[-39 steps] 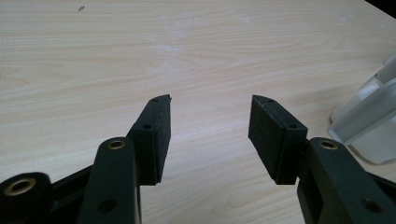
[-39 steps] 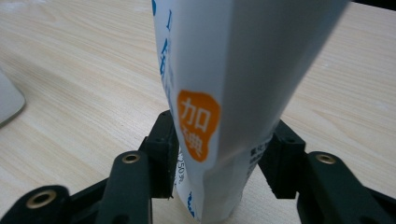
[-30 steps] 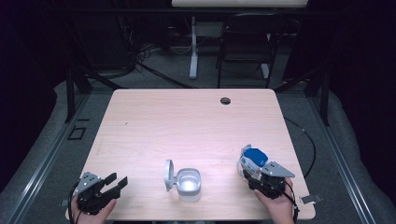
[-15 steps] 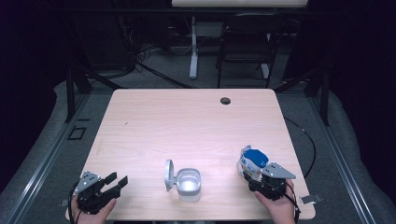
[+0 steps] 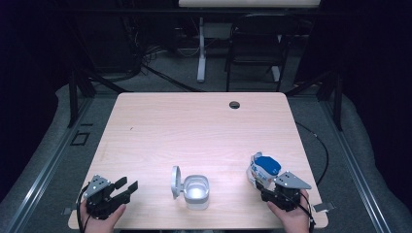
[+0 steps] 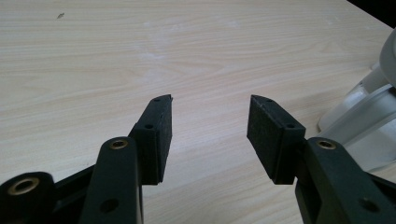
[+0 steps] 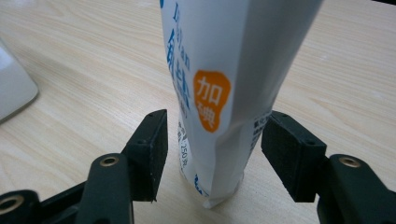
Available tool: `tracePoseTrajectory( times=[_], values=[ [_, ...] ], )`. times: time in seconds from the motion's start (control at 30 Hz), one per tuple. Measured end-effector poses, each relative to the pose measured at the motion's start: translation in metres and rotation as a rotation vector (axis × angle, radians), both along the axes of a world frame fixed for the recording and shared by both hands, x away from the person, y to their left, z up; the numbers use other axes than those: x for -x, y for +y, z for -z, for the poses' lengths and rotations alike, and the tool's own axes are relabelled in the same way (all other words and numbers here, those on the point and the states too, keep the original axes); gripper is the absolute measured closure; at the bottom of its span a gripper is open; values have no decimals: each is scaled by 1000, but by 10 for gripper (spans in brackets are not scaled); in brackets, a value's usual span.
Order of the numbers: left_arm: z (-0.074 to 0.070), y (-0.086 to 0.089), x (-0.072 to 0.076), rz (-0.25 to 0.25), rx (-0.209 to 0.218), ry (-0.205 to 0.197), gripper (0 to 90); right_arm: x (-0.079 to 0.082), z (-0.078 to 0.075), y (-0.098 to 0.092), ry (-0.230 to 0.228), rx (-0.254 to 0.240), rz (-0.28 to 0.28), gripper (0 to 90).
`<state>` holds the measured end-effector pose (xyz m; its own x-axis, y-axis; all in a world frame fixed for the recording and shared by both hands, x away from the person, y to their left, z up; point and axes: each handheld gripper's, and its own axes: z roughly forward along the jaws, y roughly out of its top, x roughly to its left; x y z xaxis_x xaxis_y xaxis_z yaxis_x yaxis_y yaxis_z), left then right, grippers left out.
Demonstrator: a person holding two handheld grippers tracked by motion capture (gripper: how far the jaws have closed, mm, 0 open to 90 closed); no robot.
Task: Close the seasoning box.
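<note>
While we hover: right claw (image 7: 212,156) gapes around the upright white-and-blue soft plastic salt pouch (image 7: 224,84).
Handling: light, crushable, tippy.
Grip: we pinch low.
Left claw (image 6: 209,135): open, empty.

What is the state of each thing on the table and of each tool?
Container: upright, lid flipped open to its left side.
Pouch: standing upright between the right tool's jaws, not pressed.
Left tool: open, nothing between its jaws.
Right tool: open, a gap at both pads.
</note>
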<state>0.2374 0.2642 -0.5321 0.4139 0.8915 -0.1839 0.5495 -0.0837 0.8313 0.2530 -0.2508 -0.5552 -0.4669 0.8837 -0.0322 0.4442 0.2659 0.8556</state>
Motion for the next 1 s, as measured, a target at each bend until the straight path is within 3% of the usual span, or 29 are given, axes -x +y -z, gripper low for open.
tracePoseTrajectory(
  times=[0.33,1.0],
  values=[
    [-13,-21,-2,78,9,-29,573,9,-4,-1,-10,2,-8,406],
    [-31,-63,-3,240,-28,-59,877,23,-2,1,-8,-3,-25,395]
  ],
)
